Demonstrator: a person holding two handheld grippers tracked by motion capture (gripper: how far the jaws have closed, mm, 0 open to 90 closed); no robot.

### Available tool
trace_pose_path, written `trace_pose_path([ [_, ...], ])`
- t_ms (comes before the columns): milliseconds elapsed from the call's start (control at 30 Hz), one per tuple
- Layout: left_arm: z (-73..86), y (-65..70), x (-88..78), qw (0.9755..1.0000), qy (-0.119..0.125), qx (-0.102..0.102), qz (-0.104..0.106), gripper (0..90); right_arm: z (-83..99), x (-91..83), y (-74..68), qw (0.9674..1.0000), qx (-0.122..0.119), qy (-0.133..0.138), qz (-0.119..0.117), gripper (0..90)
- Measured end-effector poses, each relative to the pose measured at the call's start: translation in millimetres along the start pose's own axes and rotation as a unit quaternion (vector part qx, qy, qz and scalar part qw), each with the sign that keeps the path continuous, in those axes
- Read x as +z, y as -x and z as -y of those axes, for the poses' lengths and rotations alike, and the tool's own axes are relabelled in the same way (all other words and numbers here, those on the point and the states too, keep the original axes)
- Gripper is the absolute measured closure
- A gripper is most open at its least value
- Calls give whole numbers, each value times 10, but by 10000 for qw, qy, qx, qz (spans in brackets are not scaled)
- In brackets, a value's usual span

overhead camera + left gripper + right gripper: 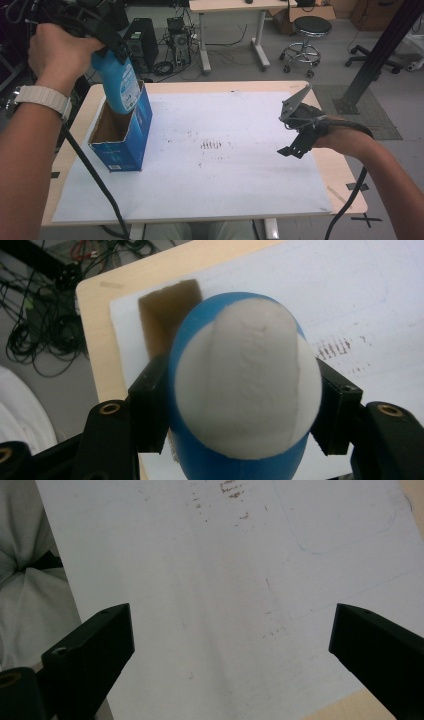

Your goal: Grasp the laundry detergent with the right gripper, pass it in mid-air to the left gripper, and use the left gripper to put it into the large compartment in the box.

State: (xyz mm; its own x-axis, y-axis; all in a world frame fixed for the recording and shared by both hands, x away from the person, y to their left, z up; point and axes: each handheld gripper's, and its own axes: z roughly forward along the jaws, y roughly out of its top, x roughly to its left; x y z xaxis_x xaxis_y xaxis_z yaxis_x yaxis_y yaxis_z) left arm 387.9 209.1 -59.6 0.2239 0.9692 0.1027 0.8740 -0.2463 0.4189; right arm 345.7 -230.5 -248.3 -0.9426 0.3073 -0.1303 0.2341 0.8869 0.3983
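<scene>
While the left hand-held gripper clamps the blue bottle partway inside the blue carton, we risk tipping the carton if the bottle drags its wall. The right hand-held gripper, well right of the carton, stands open and empty above the desk.

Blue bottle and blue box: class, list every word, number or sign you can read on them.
Blue bottle: its white label carries print, too blurred to read.
Blue box: small white print on its sides, too small to read.
Nothing can be quoted.
</scene>
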Motion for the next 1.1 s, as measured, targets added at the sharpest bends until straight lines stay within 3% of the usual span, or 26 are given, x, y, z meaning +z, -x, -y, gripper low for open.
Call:
trace_pose_path([
  [233, 49, -168, 45, 9988, 29, -490, -58, 382, -2, -18, 12, 10000, 6, 11, 45, 41],
  [567, 126, -295, 164, 9951, -23, -973, -195, 382, 2, -20, 9, 10000, -5, 42, 62, 41],
  [1100, 295, -369, 518, 9931, -142, -1126, -301, 381, 7, 7, 2, 10000, -12, 58, 59, 39],
])
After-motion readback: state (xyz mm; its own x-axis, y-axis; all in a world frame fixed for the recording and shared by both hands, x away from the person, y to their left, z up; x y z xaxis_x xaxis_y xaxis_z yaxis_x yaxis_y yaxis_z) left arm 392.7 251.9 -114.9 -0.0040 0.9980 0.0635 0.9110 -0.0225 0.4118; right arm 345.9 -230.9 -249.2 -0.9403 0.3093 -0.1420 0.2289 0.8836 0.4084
